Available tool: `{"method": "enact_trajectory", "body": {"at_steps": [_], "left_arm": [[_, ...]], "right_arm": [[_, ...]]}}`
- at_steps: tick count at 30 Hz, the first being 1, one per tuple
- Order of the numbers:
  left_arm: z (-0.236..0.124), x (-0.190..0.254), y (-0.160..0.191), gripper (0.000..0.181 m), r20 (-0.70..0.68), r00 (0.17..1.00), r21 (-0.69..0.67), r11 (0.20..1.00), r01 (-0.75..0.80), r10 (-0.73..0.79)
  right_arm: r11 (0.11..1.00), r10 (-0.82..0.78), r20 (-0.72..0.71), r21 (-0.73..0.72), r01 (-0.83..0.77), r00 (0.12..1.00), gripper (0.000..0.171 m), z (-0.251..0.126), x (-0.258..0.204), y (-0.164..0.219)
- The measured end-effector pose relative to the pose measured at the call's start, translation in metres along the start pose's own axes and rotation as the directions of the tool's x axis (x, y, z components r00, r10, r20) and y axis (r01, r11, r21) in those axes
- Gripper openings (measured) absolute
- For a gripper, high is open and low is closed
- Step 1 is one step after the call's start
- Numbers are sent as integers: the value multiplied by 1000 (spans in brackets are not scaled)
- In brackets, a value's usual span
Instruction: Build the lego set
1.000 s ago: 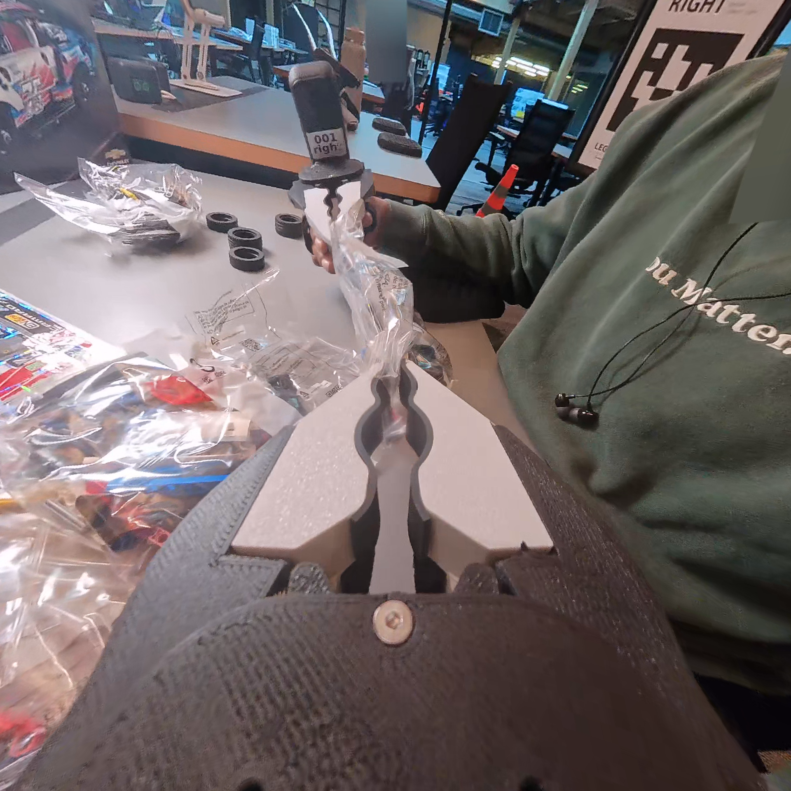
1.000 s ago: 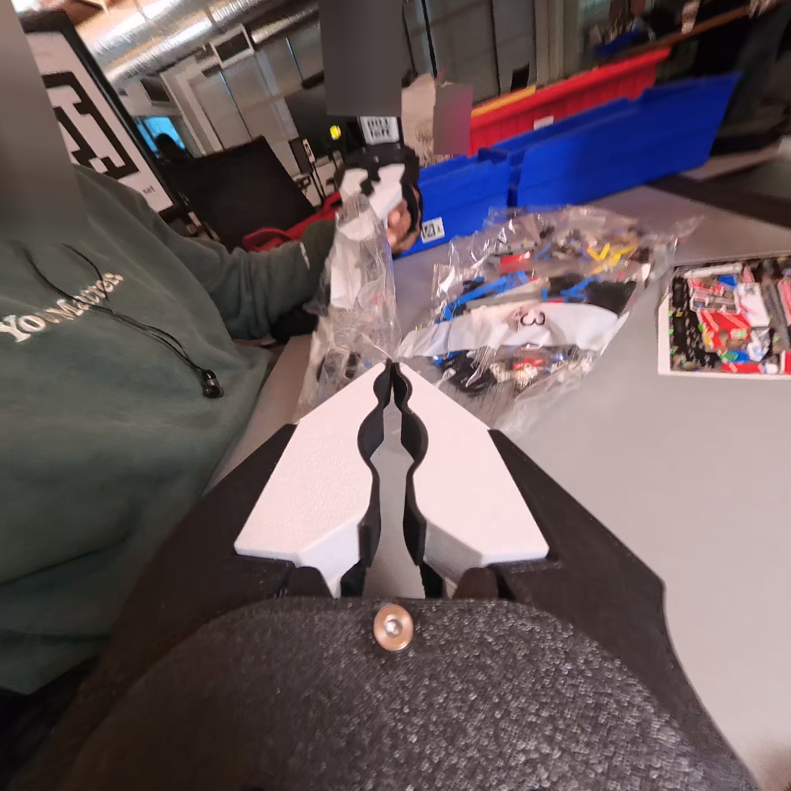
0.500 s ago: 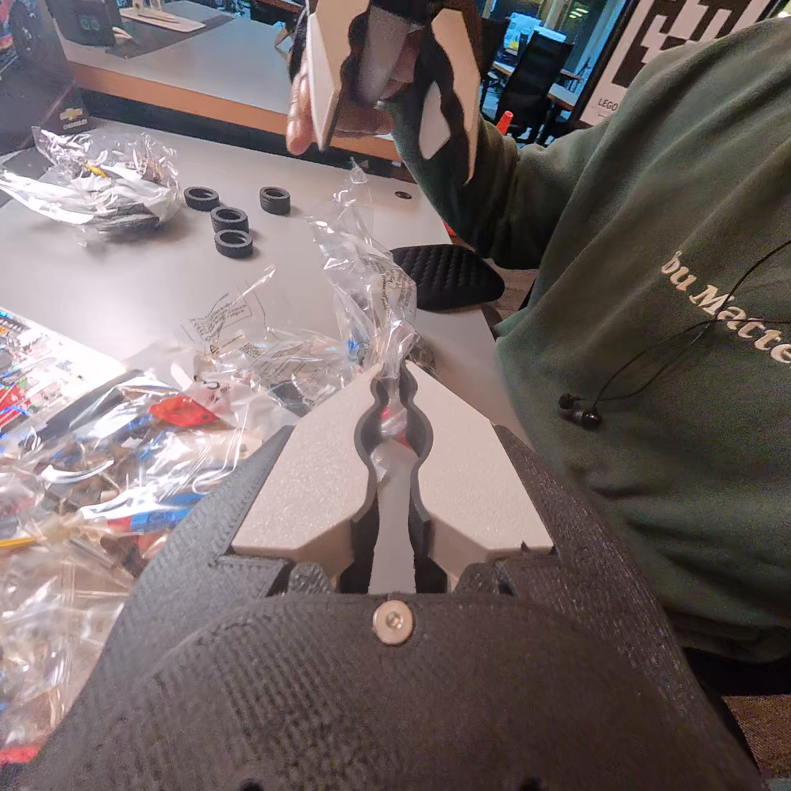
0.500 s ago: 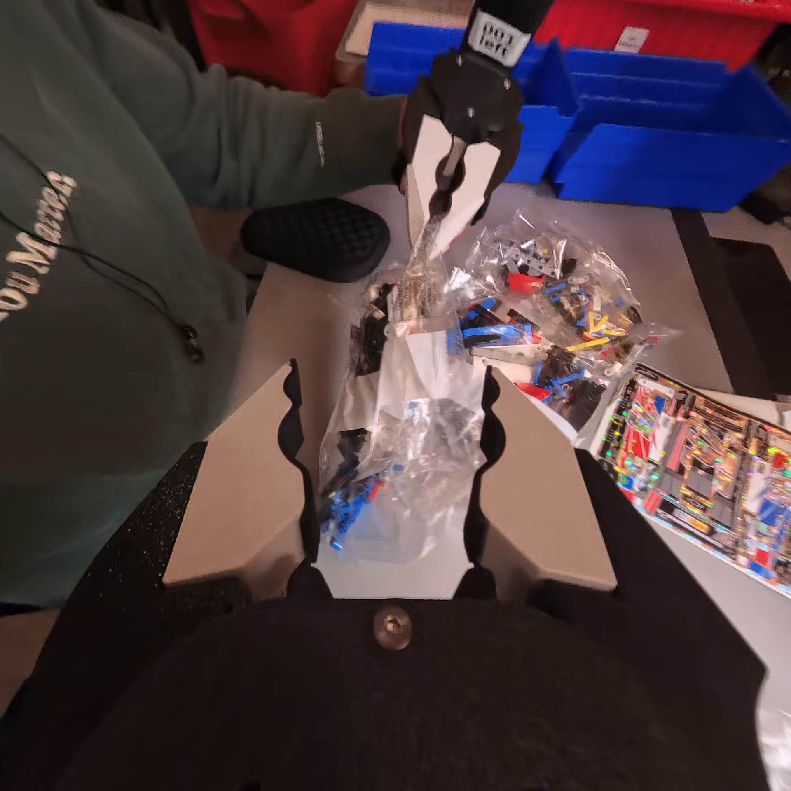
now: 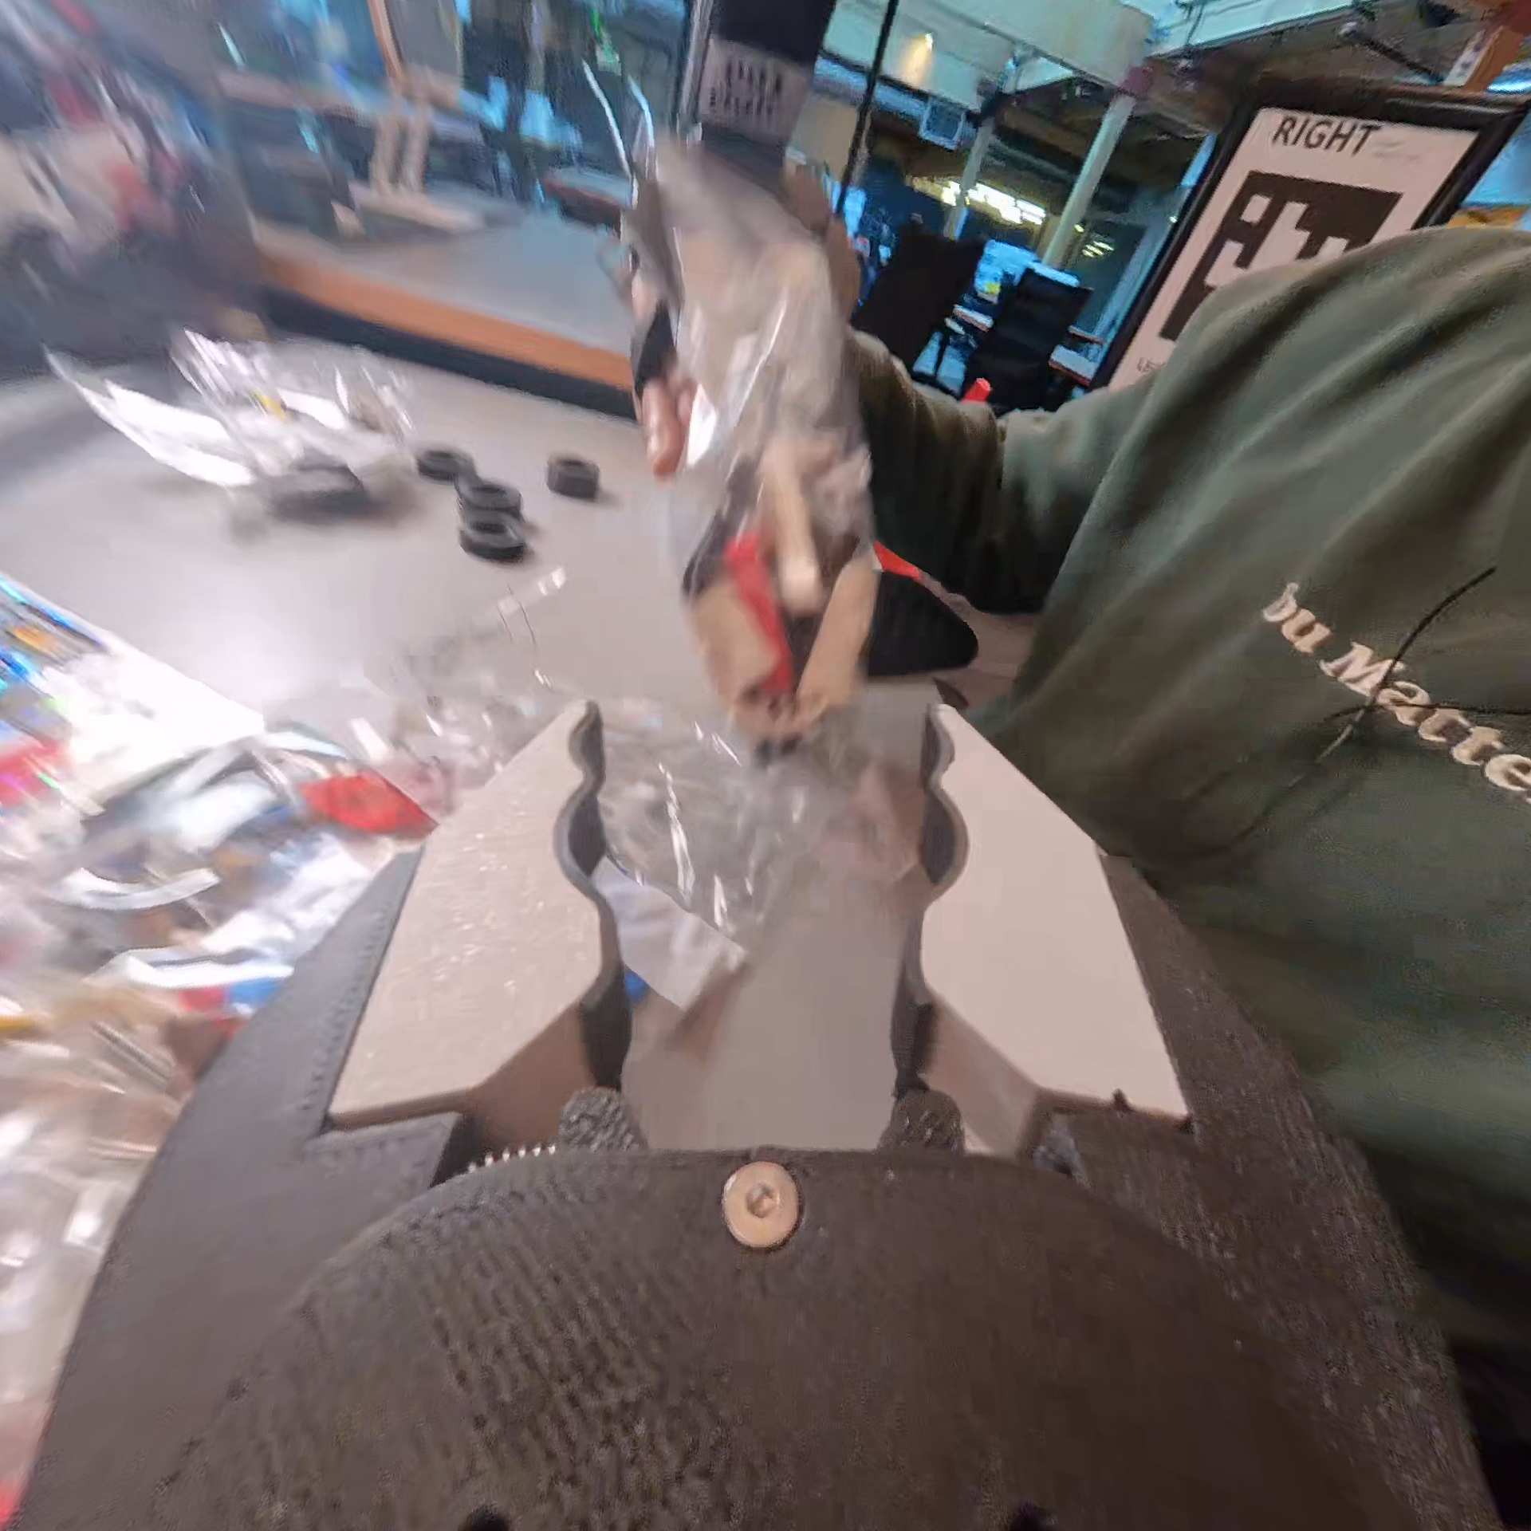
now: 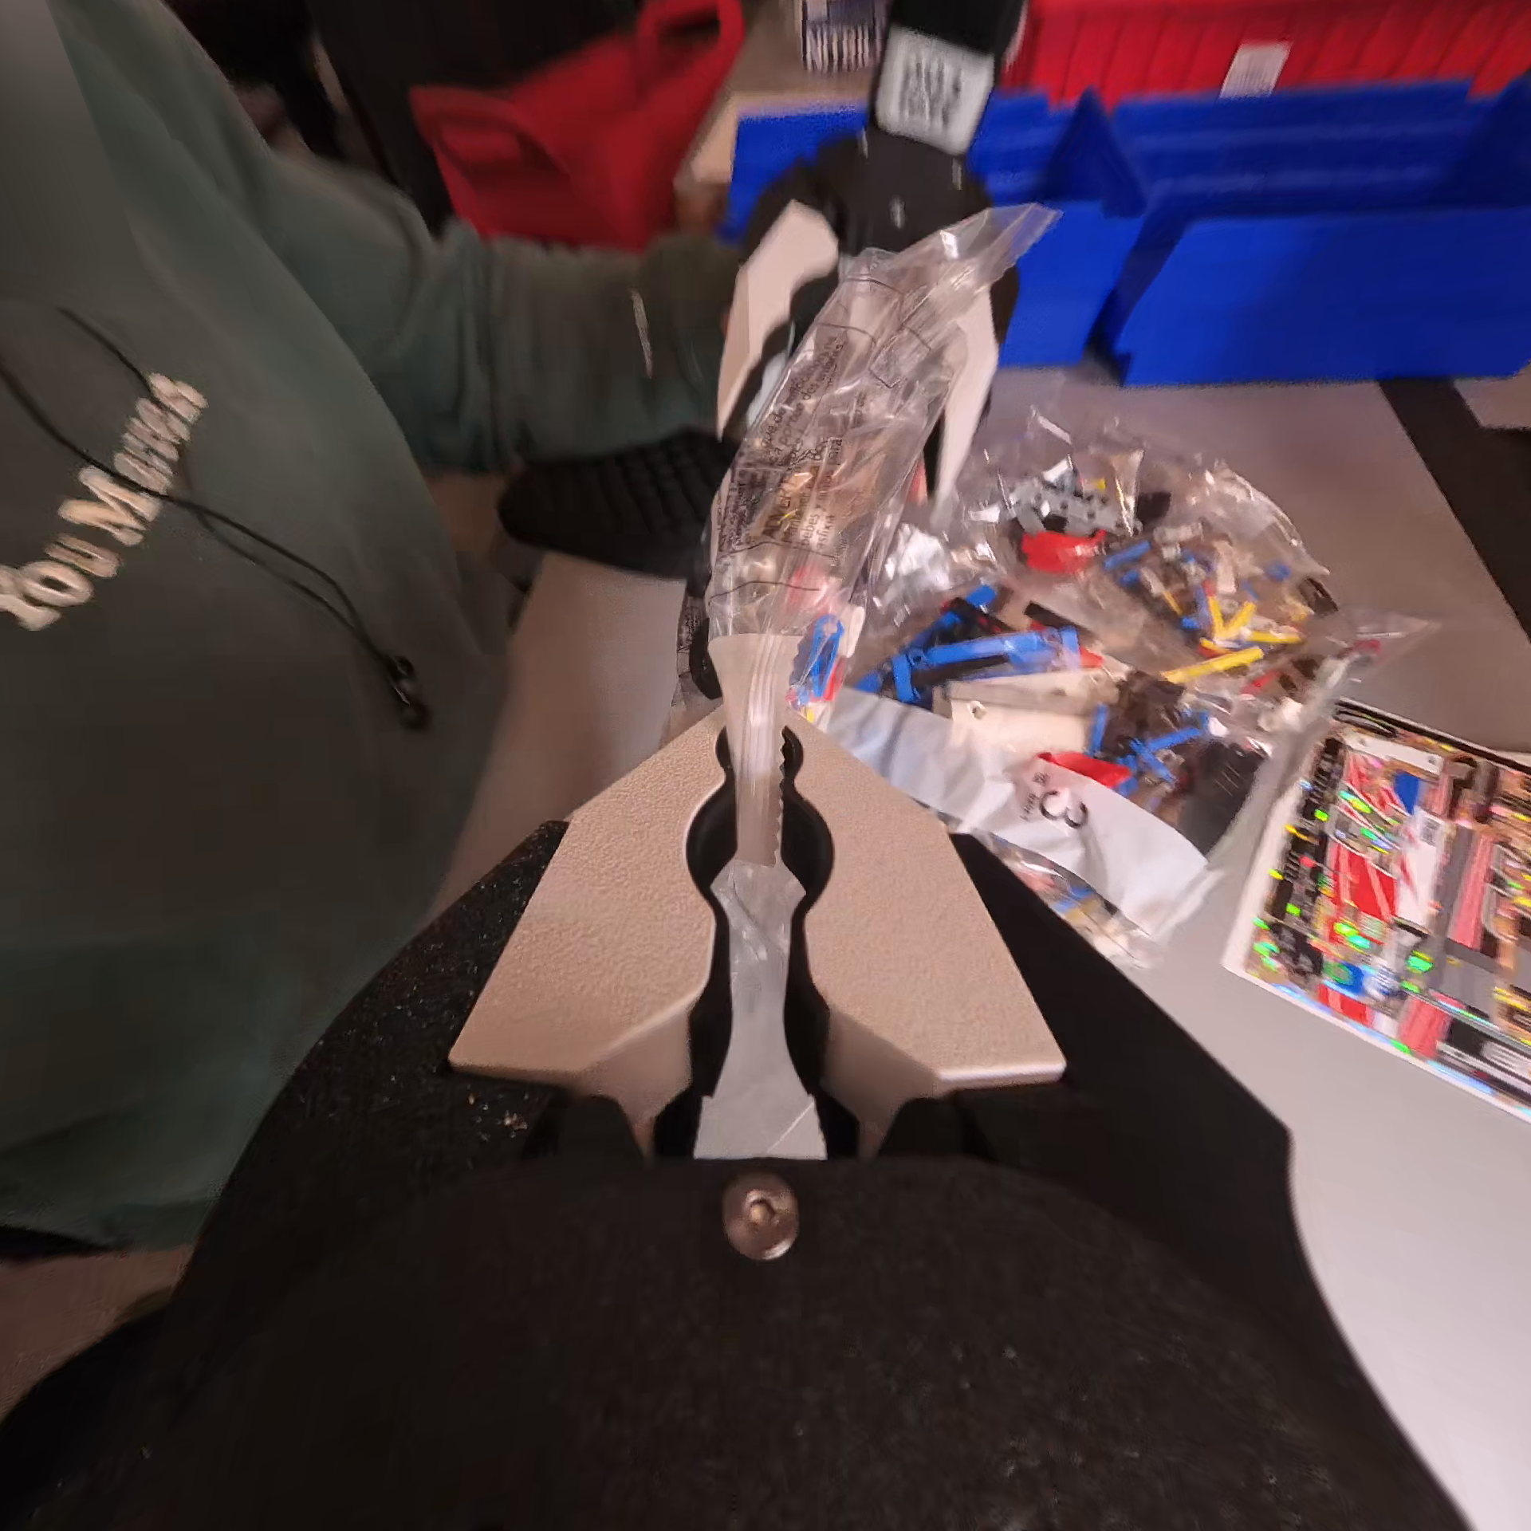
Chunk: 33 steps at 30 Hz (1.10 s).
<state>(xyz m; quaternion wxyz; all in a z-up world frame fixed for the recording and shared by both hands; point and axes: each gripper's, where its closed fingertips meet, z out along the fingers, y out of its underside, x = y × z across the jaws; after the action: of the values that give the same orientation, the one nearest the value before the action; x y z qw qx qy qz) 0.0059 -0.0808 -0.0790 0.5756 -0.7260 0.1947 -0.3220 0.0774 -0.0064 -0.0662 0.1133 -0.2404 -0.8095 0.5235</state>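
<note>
Now the right gripper (image 6: 758,766) pinches the clear bag (image 6: 837,464) aloft, while the left gripper (image 5: 758,737) gapes wide.

Clear plastic bag (image 6: 837,464) holds blue, red, yellow and black pieces; grey bench (image 6: 1359,1243); blue bins (image 6: 1325,273); black tyres (image 5: 490,515); booklet (image 6: 1400,911) multicoloured, perhaps striped.
</note>
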Motion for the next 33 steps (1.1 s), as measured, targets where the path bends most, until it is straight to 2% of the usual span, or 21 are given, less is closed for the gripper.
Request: {"method": "enact_trajectory", "body": {"at_steps": [1, 2, 3, 4, 5, 7, 11, 18, 19, 21, 22, 26, 27, 28, 29, 30, 33], "left_arm": [[3, 2, 12, 82, -16, 999, -29, 999, 38, -39], [7, 3, 20, 85, -22, 998, -38, 998, 53, -54], [12, 5, 24, 78, -34, 997, -31, 998, 61, -62], [16, 7, 25, 52, -44, 997, -29, 998, 62, -63], [19, 9, 25, 35, -46, 998, -39, 998, 52, -53], [21, 4, 23, 14, -17, 999, -65, 997, 44, -45], [17, -6, 30, 3, 10, 1000, -118, 992, 31, -30], [13, -2, 50, 1, -62, 991, -167, 980, 107, -119], [12, -2, 50, 1, -62, 991, -169, 980, 110, -122], [11, -3, 50, 1, -68, 988, -162, 979, 124, -137], [12, -3, 50, 1, -74, 987, -158, 979, 128, -141], [23, 1, 51, 1, -118, 983, -181, 976, 121, -143], [25, 3, 50, 0, -130, 982, -182, 977, 115, -139], [26, 5, 49, 0, -138, 981, -177, 978, 108, -133], [27, 5, 49, 0, -137, 982, -176, 979, 102, -127], [26, 5, 50, 0, -134, 983, -177, 979, 98, -123], [20, 4, 53, 1, -120, 984, -172, 979, 109, -131]], "right_arm": [[998, 17, 18, 66, -18, 1000, 1, -3, -5, -3], [992, 35, 28, 120, -38, 999, 1, -4, -9, -5], [987, 59, 15, 151, -61, 998, 0, -2, -8, -2], [982, 76, -11, 176, -73, 997, 0, 1, -6, 2], [974, 104, -31, 204, -95, 994, 1, 2, -2, 7], [952, 163, -39, 270, -147, 986, 0, -3, 6, 15], [932, 216, -39, 307, -194, 976, 0, -13, 20, 39], [923, 293, 143, 218, -318, 945, 0, 4, 9, 66], [921, 297, 146, 216, -323, 944, 9, 5, 9, 64], [901, 321, 169, 249, -355, 932, 45, 0, 11, 55], [889, 335, 185, 262, -375, 924, 56, -1, 13, 51], [844, 398, 188, 308, -439, 898, 80, 7, 33, 35], [828, 422, 217, 303, -471, 880, 80, 11, 34, 32], [812, 464, 207, 288, -507, 861, 73, 15, 41, 35], [794, 512, 168, 282, -539, 843, 54, 18, 54, 41], [772, 537, 161, 301, -559, 828, 44, 17, 62, 42], [707, 571, 152, 408, -577, 807, 29, -6, 81, 38]]}}
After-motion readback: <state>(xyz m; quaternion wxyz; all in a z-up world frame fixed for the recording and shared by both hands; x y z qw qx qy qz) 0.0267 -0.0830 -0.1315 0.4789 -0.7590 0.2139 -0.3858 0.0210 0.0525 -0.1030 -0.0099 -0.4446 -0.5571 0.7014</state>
